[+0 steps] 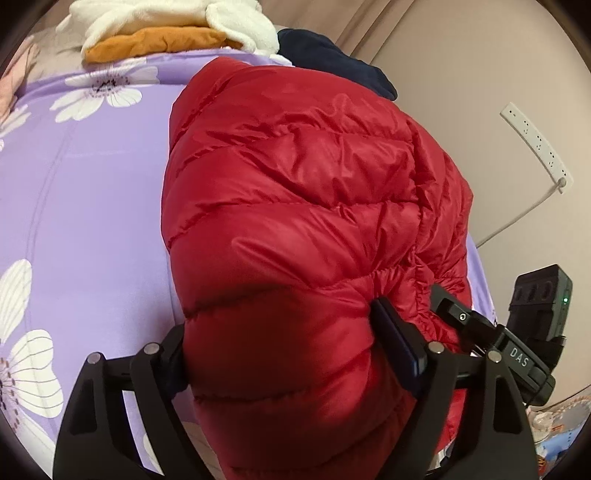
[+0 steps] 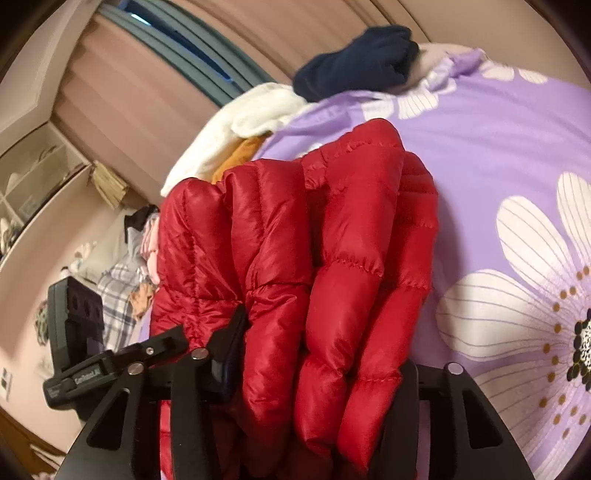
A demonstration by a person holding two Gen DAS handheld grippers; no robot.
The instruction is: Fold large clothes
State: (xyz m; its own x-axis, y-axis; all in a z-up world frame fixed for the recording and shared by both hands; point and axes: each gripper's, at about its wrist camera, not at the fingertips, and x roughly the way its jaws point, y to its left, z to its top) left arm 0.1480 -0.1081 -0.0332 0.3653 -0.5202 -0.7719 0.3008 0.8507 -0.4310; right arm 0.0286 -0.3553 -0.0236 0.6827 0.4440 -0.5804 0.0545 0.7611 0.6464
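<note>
A red quilted down jacket (image 1: 295, 192) lies bunched on a purple flowered bedsheet (image 1: 92, 203). My left gripper (image 1: 280, 350) is shut on a thick fold of the jacket's near end; the padding bulges between its jaws. My right gripper (image 2: 317, 365) is shut on another thick bundle of the same jacket (image 2: 295, 229), with several puffy folds squeezed between its jaws. The right gripper also shows in the left wrist view (image 1: 491, 343), close beside the left one at the jacket's right edge. The left gripper also shows in the right wrist view (image 2: 110, 365).
A stack of white (image 1: 166, 18) and orange (image 1: 155, 44) folded clothes and a dark navy garment (image 1: 332, 59) lie at the far end of the bed. A white power strip (image 1: 535, 147) lies on the floor by the bed. Shelves (image 2: 37, 177) and a pile of clothes (image 2: 122, 266) stand beyond the bed.
</note>
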